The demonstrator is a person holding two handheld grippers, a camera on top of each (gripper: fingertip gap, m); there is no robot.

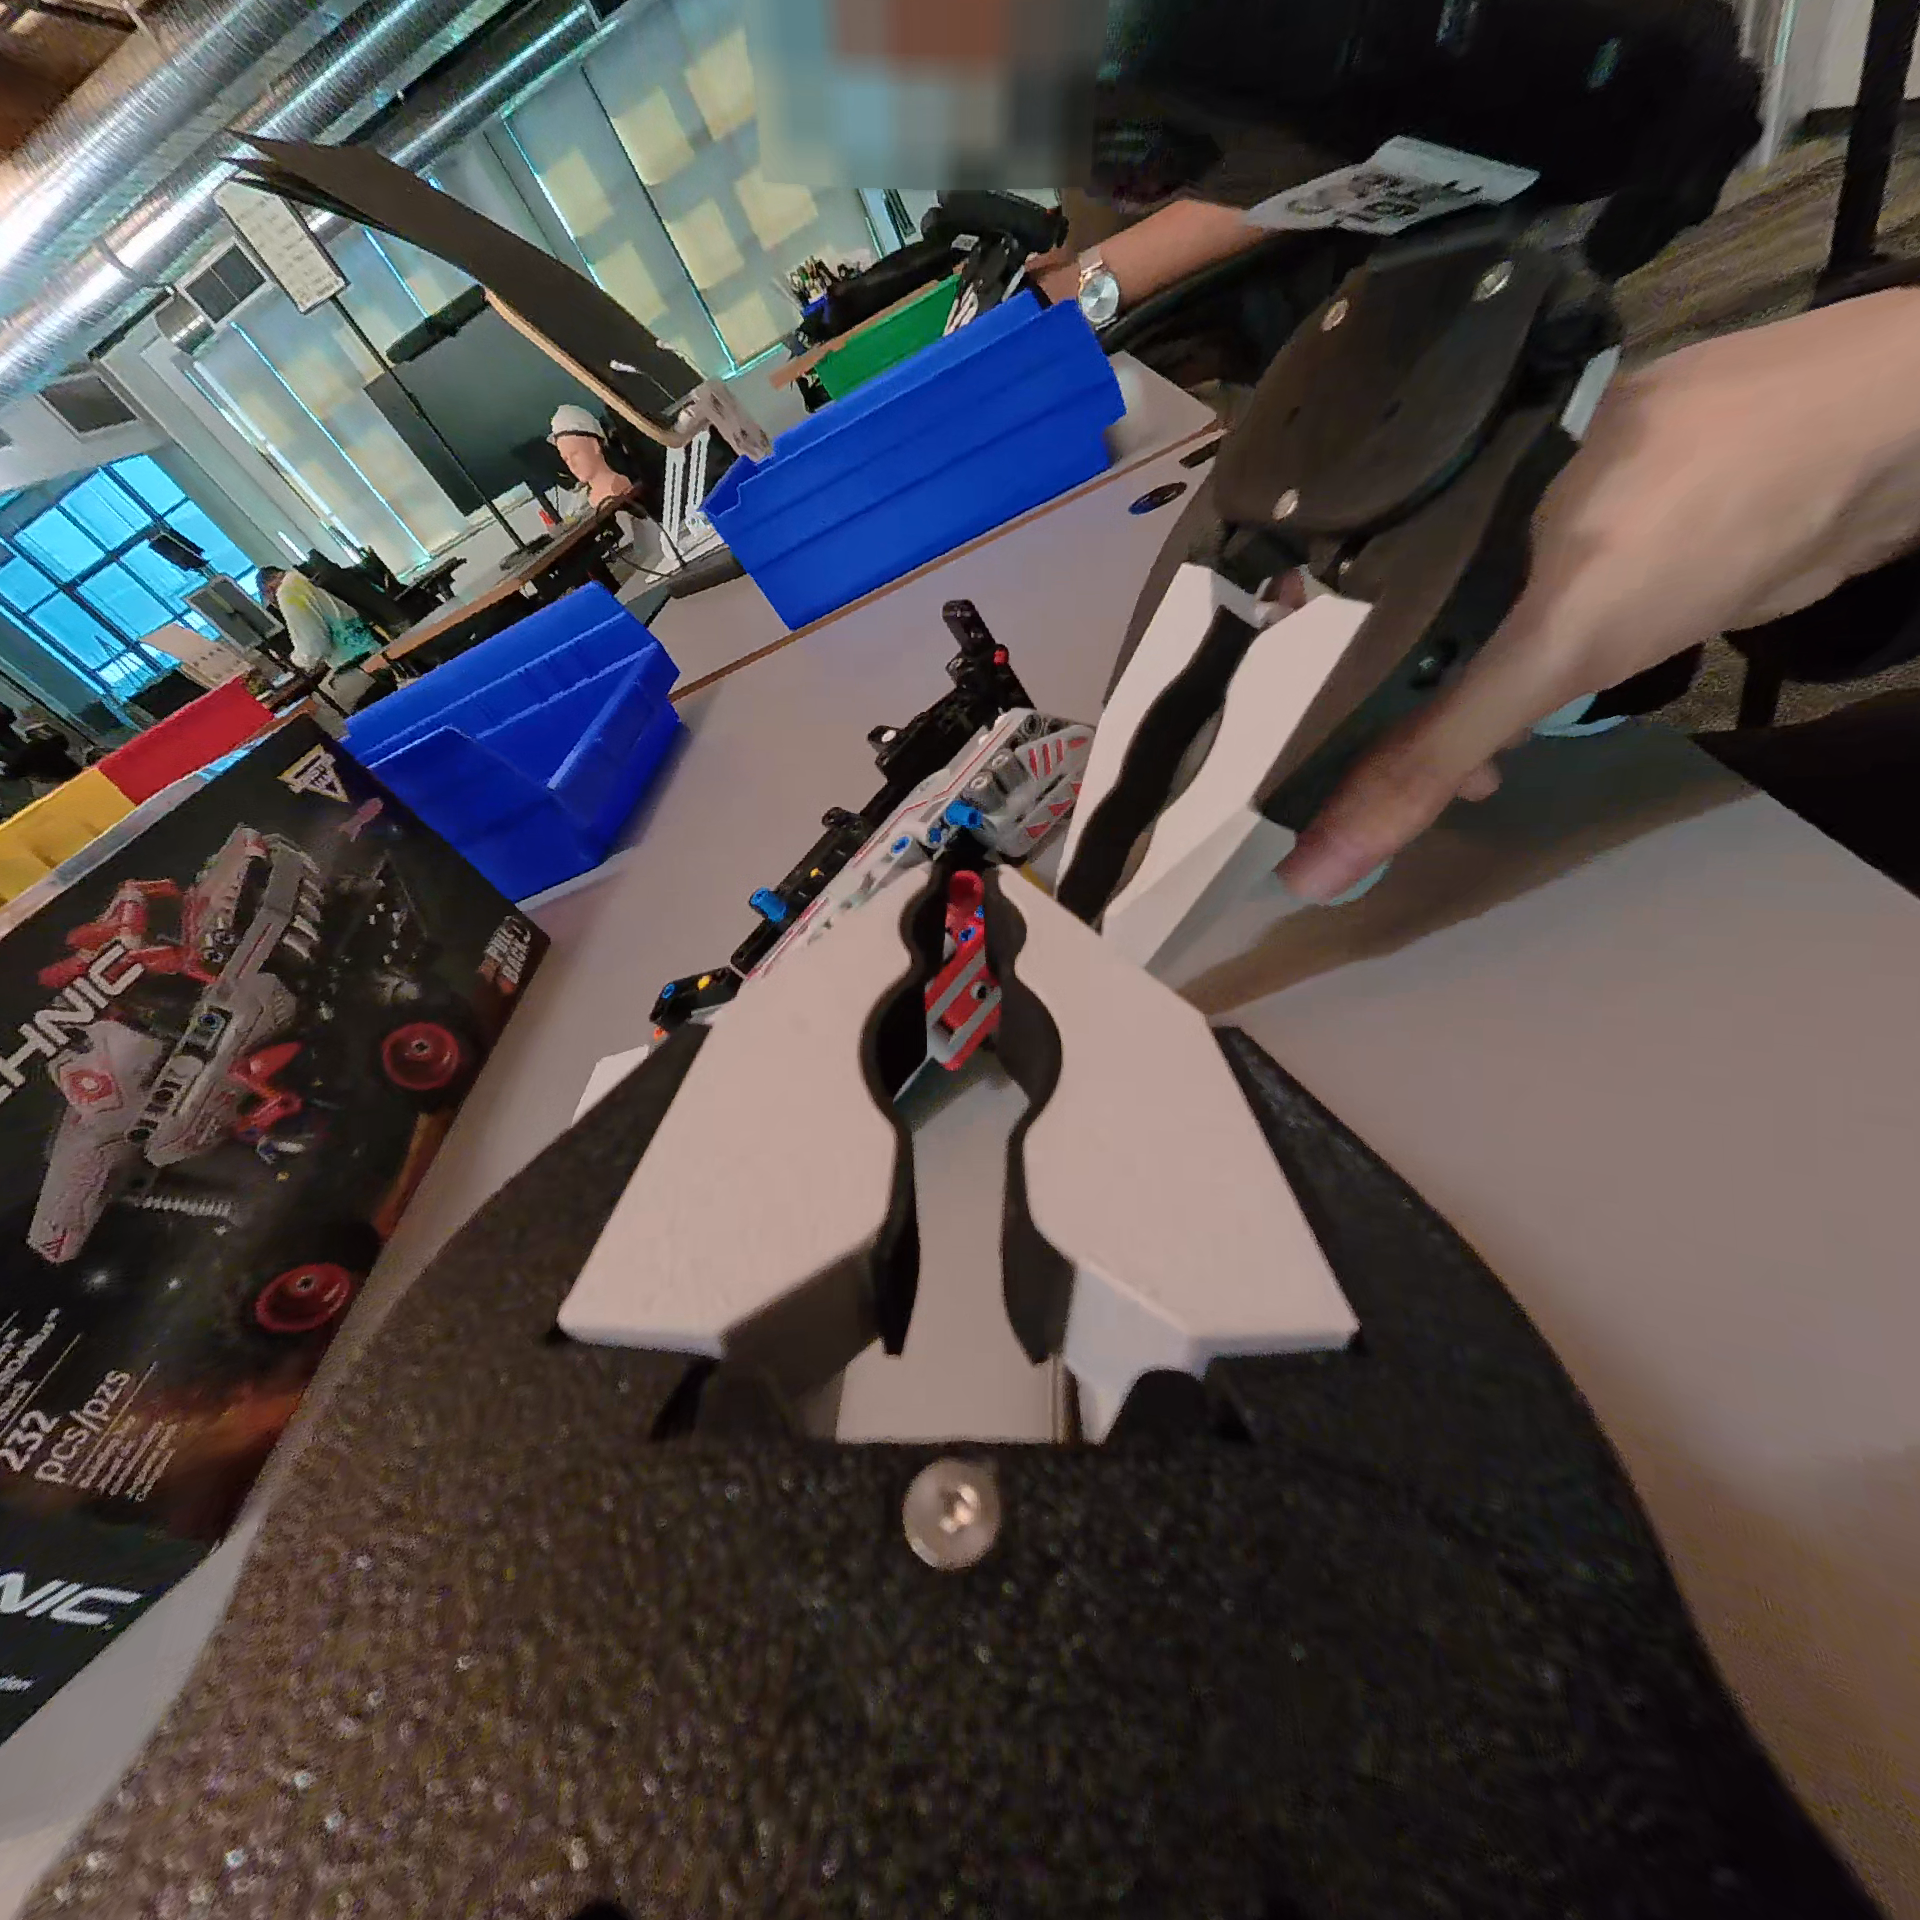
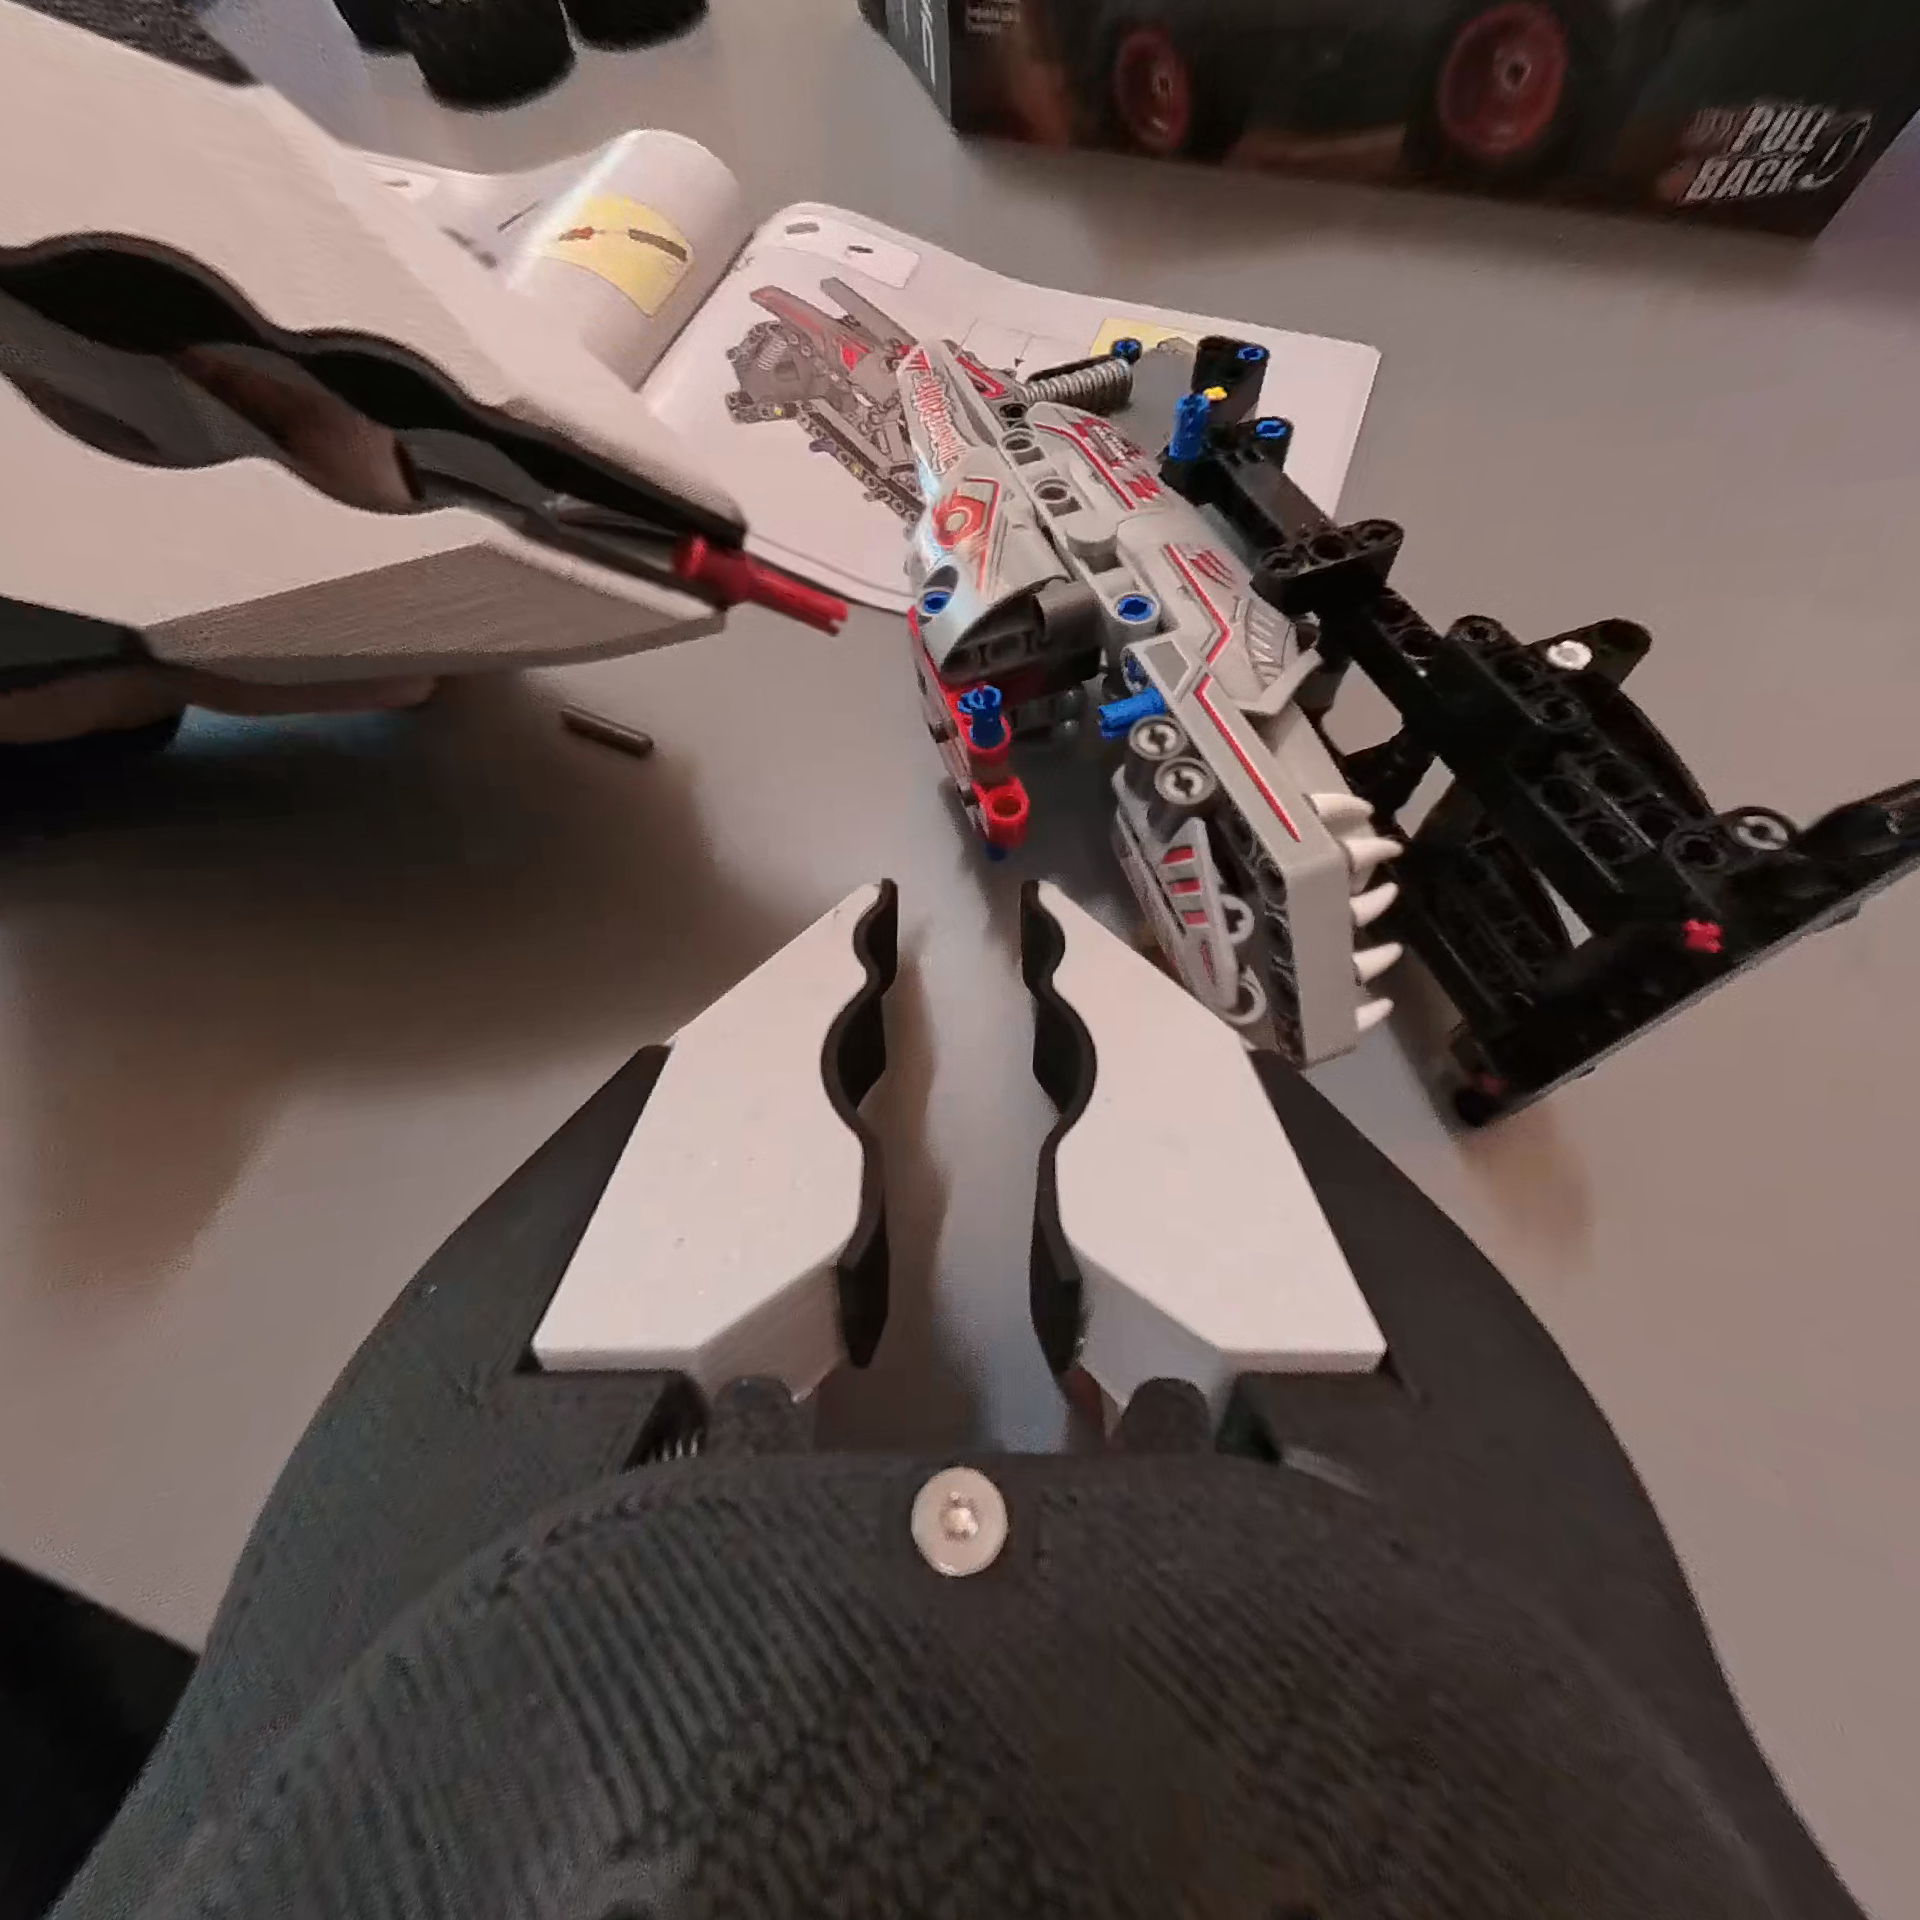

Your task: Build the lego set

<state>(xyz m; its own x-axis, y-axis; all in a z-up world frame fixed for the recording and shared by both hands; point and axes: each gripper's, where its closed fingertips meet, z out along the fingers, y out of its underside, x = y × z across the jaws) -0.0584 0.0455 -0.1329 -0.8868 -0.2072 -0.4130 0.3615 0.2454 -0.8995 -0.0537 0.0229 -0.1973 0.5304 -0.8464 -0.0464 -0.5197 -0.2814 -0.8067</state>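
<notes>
A part-built grey, black and red Lego model (image 2: 1195, 665) lies on the grey table, partly on an open instruction booklet (image 2: 831, 301). It also shows in the left wrist view (image 1: 977, 769). My left gripper (image 1: 963, 888) is shut on a small red pin (image 2: 779, 594), which sticks out of its tips (image 2: 727, 566) just left of the model's nose. My right gripper (image 2: 956, 914) is open and empty, its tips just short of the model's red and blue front connectors (image 2: 995, 774). A hand holds it to the right of the model in the left wrist view (image 1: 1107, 914).
The set's box (image 1: 208, 1039) lies at the left and shows in the right wrist view (image 2: 1455, 104). Two blue bins (image 1: 914, 468) (image 1: 520, 748) stand behind the model. A small dark pin (image 2: 608, 727) lies loose on the table. Black tyres (image 2: 499, 42) sit at the far edge. Across from one pair of fingers to the other is roughly 7 cm.
</notes>
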